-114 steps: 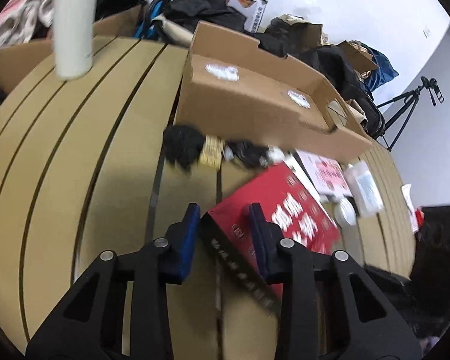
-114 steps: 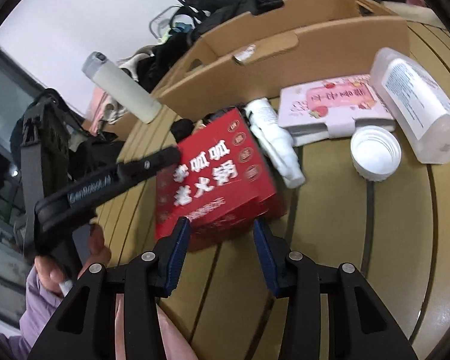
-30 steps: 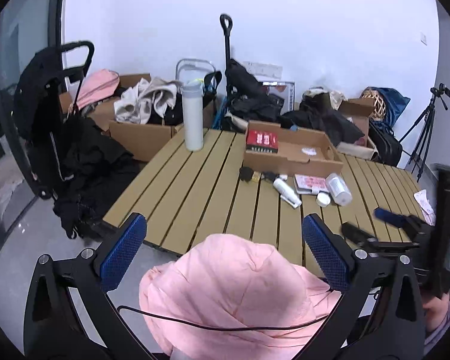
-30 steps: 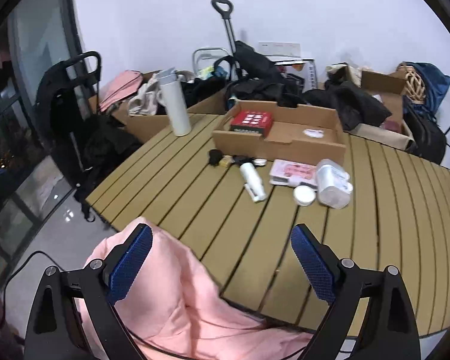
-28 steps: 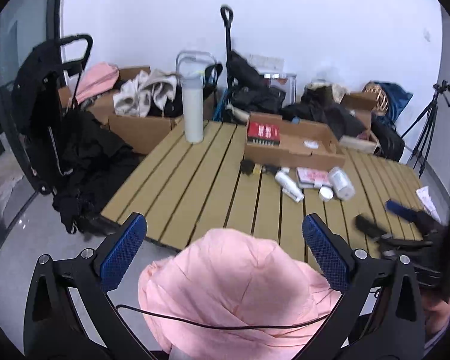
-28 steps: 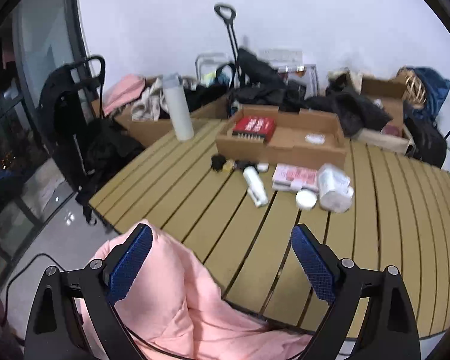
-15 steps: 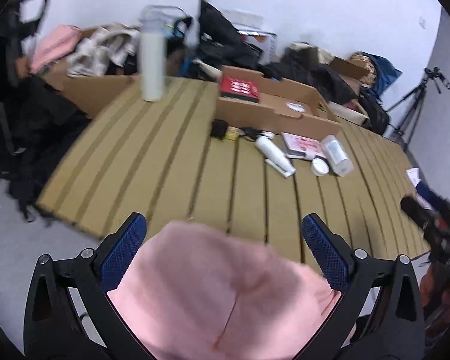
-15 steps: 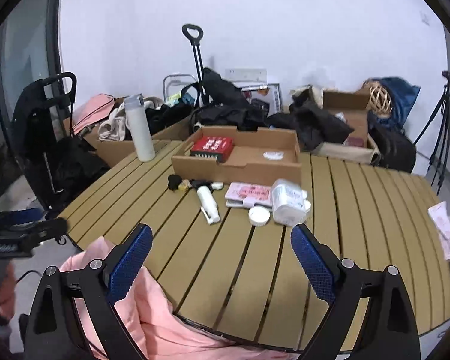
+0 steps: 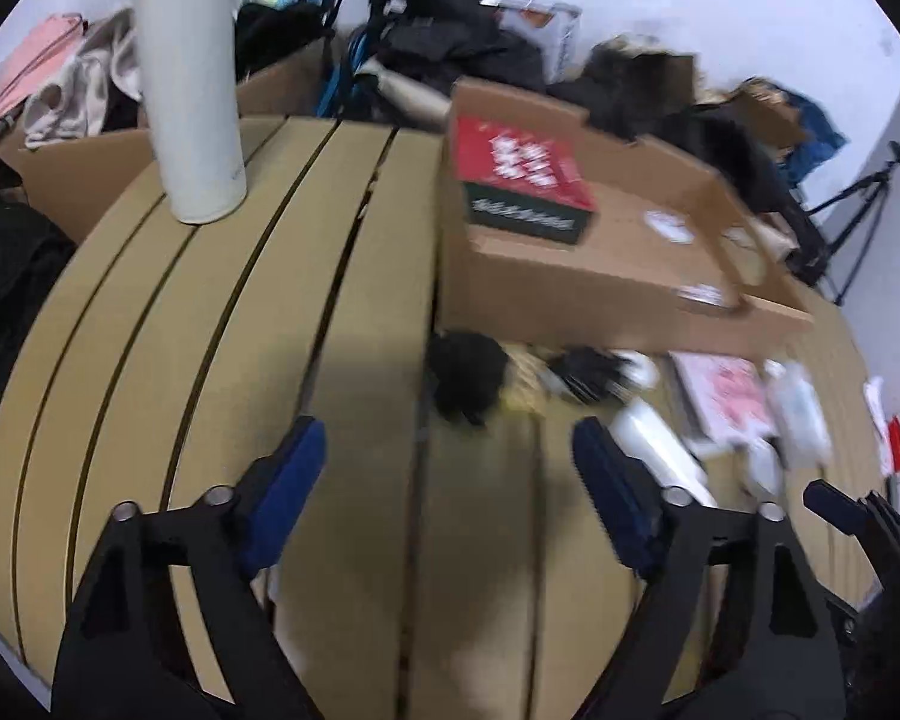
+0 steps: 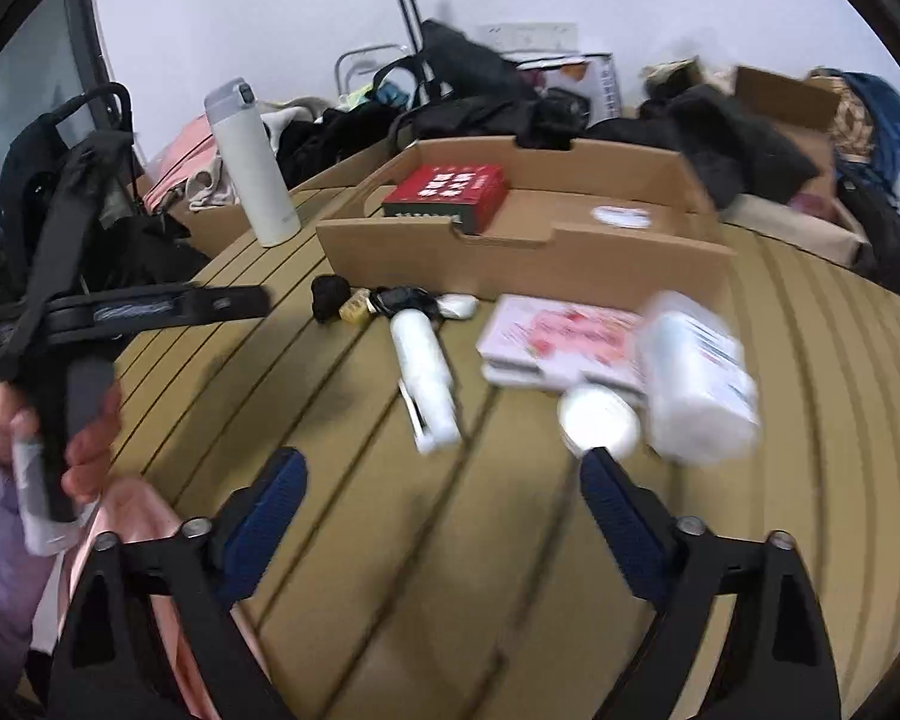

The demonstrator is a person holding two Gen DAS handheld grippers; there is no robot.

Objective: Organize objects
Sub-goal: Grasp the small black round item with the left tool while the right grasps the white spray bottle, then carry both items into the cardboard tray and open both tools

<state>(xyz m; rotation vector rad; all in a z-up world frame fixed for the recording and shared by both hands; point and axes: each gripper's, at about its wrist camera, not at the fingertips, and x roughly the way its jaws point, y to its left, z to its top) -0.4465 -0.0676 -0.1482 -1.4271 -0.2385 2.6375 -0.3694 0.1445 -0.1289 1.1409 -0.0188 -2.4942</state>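
Observation:
A red box [image 9: 515, 175] [image 10: 447, 187] lies in the left end of the shallow cardboard tray [image 9: 570, 288] [image 10: 510, 267]. In front of the tray lie a black clump [image 9: 465, 367] [image 10: 329, 295], a small yellow item [image 10: 354, 307], a white tube [image 10: 425, 381], a pink packet [image 10: 561, 341], a white lid [image 10: 597, 420] and a clear bottle [image 10: 696, 375]. My left gripper [image 9: 444, 495] is open and empty, low over the slats near the black clump. My right gripper [image 10: 441, 507] is open and empty, in front of the tube and lid.
A tall white flask [image 9: 189, 78] [image 10: 252, 165] stands on the slatted wooden table [image 9: 210, 324] at the back left. Bags, clothes and cardboard boxes crowd behind the table. A tripod [image 9: 864, 228] stands at far right. The table's front edge is near my grippers.
Both grippers have moved forward and down from behind the person to low over the table. The red box, gripped 3.8 s ago, now lies in the tray.

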